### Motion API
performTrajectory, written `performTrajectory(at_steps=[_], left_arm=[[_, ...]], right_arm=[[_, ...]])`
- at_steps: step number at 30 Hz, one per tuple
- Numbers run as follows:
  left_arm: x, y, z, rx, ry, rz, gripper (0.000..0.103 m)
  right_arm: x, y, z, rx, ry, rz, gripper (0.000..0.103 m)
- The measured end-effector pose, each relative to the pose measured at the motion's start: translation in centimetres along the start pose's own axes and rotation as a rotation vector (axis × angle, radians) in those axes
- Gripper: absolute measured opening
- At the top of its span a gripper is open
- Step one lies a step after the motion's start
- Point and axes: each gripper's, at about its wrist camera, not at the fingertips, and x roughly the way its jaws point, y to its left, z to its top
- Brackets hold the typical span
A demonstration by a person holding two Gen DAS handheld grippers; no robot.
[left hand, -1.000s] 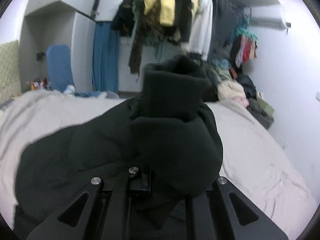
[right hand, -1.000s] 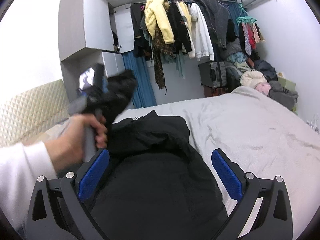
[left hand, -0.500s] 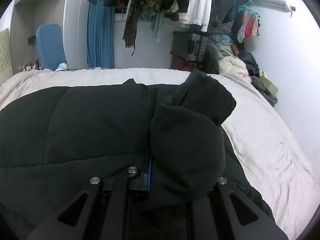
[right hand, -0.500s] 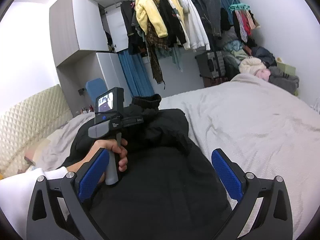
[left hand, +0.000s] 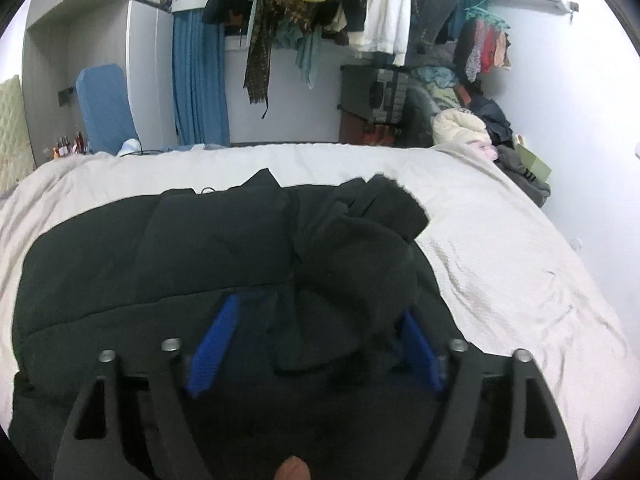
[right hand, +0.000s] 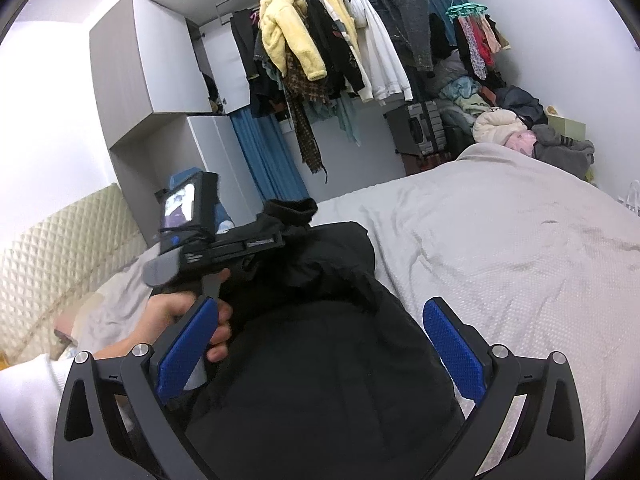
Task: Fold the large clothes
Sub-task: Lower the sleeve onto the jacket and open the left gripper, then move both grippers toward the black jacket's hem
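The black jacket is matt quilted cloth, soft and puffy, with a ribbed knit cuff at about eleven o'clock of its bulk in the right wrist view. The bed wears a pale grey cover of dimpled, slightly rough cloth, creased. The headboard at nine o'clock is cream padding, diamond-quilted with a faint sheen. The right claw and the left claw are matt black plastic with blue textured pads and bright metal screws.
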Motion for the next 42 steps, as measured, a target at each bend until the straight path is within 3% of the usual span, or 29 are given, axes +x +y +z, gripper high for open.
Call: performTrajectory(at_steps=[3, 12, 15, 19, 22, 27, 34, 42], left_arm=[[-2.6, 1.6, -0.3, -0.042, -0.008, -0.022, 0.081], [-13.0, 8.8, 0.4, -0.123, -0.142, 0.013, 0.089], [-16.1, 10.8, 0.1, -0.099, -0.202, 0.063, 0.103], [-18.1, 13.4, -1.0, -0.086, -0.243, 0.087, 0.103], [-18.1, 15.0, -2.0, -0.068, -0.248, 0.116, 0.103], [-16.6, 18.6, -3.2, -0.155, -0.241, 0.079, 0.103], [-13.3, 20.9, -0.7, -0.147, -0.207, 0.091, 0.103], [-7.6, 24.4, 1.1, -0.137, -0.157, 0.166, 0.103]], right_arm=[[0.0, 0.2, 0.3, 0.001, -0.010, 0.011, 0.103], [1.2, 4.0, 1.6, -0.133, -0.051, 0.012, 0.103], [1.4, 5.4, 1.9, -0.155, -0.050, 0.049, 0.103], [2.3, 7.6, 2.3, -0.221, -0.052, 0.065, 0.103], [4.0, 9.0, 2.7, -0.267, -0.041, 0.076, 0.103], [7.2, 11.8, 3.8, -0.344, -0.052, 0.088, 0.103], [14.2, 13.8, 6.4, -0.340, -0.053, 0.110, 0.100], [23.0, 12.8, 6.6, -0.340, 0.011, 0.050, 0.095]])
